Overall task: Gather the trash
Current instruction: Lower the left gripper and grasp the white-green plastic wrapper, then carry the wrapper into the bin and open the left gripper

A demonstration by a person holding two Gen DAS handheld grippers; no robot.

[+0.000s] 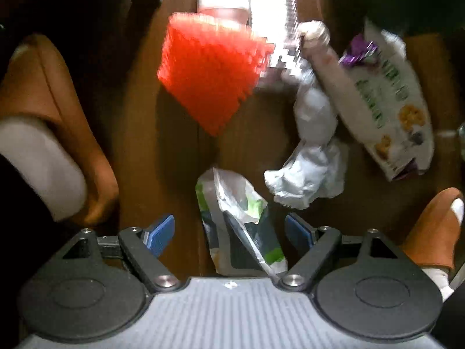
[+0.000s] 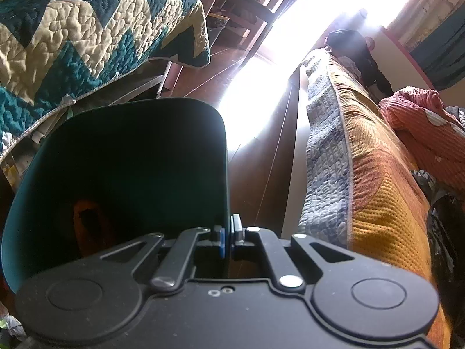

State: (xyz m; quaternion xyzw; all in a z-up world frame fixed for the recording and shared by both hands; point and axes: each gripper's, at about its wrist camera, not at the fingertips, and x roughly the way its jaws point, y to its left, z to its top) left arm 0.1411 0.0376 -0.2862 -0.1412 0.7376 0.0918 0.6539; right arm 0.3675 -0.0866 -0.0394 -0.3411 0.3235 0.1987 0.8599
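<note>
In the left wrist view my left gripper [image 1: 231,232] is open, its blue pads on either side of a green and white plastic wrapper [image 1: 241,224] on the brown wooden floor. Beyond it lie crumpled white paper [image 1: 311,151], a white snack bag with purple trim [image 1: 389,107] and a blurred red ridged object [image 1: 209,69]. In the right wrist view my right gripper [image 2: 228,240] is shut on the rim of a dark green bin [image 2: 122,180], held tilted with its opening toward the camera. An orange item [image 2: 87,218] lies inside the bin.
The person's feet in brown slippers and white socks stand at the left [image 1: 52,133] and right [image 1: 436,229] of the trash. A teal zigzag quilt [image 2: 87,37] covers a bed on the left. An orange and blue quilt [image 2: 363,160] covers one on the right. Bright light falls on the floor between them.
</note>
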